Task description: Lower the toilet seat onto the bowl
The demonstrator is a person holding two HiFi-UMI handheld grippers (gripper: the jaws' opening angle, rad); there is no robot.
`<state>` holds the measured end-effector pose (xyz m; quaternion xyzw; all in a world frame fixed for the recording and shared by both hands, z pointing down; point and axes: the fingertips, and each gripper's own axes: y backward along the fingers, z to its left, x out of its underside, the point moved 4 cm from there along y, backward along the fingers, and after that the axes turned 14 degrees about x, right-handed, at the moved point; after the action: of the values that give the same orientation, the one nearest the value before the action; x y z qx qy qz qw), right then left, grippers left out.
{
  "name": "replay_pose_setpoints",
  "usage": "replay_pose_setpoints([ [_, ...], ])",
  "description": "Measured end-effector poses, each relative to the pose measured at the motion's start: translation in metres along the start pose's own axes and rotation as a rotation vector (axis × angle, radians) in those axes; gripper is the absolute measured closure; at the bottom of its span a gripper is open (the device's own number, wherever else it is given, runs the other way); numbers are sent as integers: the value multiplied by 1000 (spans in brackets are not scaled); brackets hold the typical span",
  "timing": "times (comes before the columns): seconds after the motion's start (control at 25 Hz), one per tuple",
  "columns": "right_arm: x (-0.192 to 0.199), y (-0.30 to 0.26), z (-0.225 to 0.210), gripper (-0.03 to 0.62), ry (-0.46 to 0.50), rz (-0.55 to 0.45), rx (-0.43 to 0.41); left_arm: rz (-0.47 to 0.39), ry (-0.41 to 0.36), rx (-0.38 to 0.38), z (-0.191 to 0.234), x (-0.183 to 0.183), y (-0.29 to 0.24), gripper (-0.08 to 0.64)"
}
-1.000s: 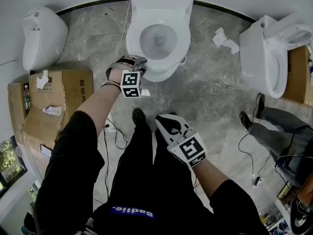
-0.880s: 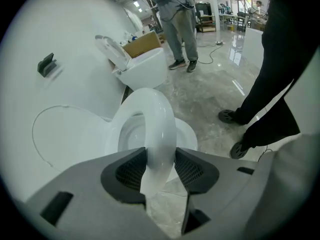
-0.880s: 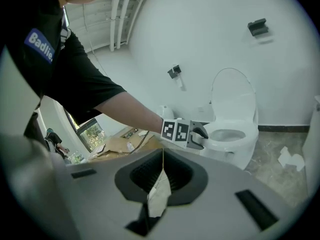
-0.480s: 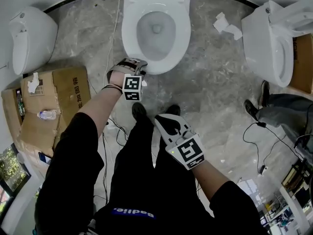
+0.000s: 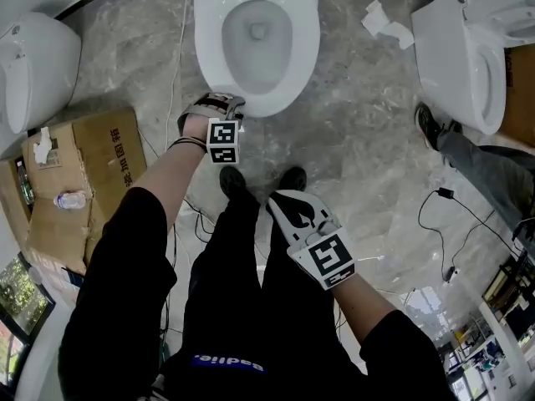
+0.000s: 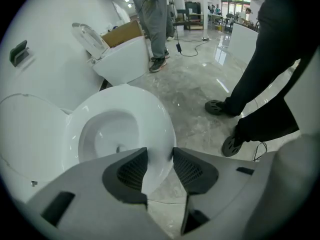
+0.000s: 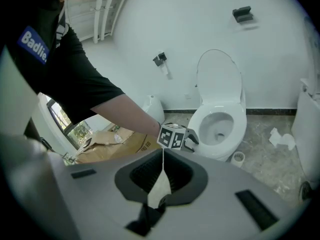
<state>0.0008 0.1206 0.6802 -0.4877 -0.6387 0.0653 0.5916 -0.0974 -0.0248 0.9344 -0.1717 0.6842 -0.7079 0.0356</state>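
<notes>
Head view, closest to me: my right tool (image 5: pixel 284 203) hangs in front of my legs (image 5: pixel 238 274), well short of the bowl (image 5: pixel 299 65). The right gripper view shows its 2 jaws pressed together with nothing between them. Further out, my left arm (image 5: pixel 167 178) is stretched forward and my left tool (image 5: pixel 234 105) sits low at the front-left of the bowl, just beside the rim. In the left gripper view its jaws stand a narrow way apart with the bowl's front rim showing in the gap. They grip nothing, and I cannot tell whether either touches the porcelain. Beyond that the bowl lies open, its rim bare as far as I can see. Furthest back, the toilet seat (image 7: pixel 218 79) stands upright against the wall (image 7: pixel 200 24), clearest in the right gripper view. I cannot separate seat from lid in any view.

I judge the task not yet begun in any way that counts. The seat is fully raised and neither tool is on it. My left tool is the nearer of the 2, but it is down by the front rim, while the seat's free edge is up at the back. All of the work is left: reach up to that edge, hook or pinch it, and tip it forward off the wall. Then I must bring it down under control until it rests flat on the rim rather than dropping.
</notes>
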Motion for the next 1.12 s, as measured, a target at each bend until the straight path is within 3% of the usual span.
replay_pose_setpoints([
  [0.48, -7, -2, -13, 565, -12, -8, 22, 20, 48, 33, 1, 1, -12, 428],
  [0.56, -17, 5, -11, 565, -13, -20, 27, -15, 132, 28, -4, -1, 2, 433],
  [0.68, -36, 20, -11, 565, -18, -45, 46, -136, 345, 21, -17, -12, 36, 433],
  [0.88, -61, 55, -8, 565, -16, -64, 73, -285, 600, 3, -50, -28, 101, 433],
  [0.96, -73, 73, -5, 565, -14, -73, 80, -340, 679, -13, -60, -34, 131, 433],
  [1.12, -98, 102, 2, 565, 13, -88, 98, -438, 767, -63, -71, -44, 195, 433],
])
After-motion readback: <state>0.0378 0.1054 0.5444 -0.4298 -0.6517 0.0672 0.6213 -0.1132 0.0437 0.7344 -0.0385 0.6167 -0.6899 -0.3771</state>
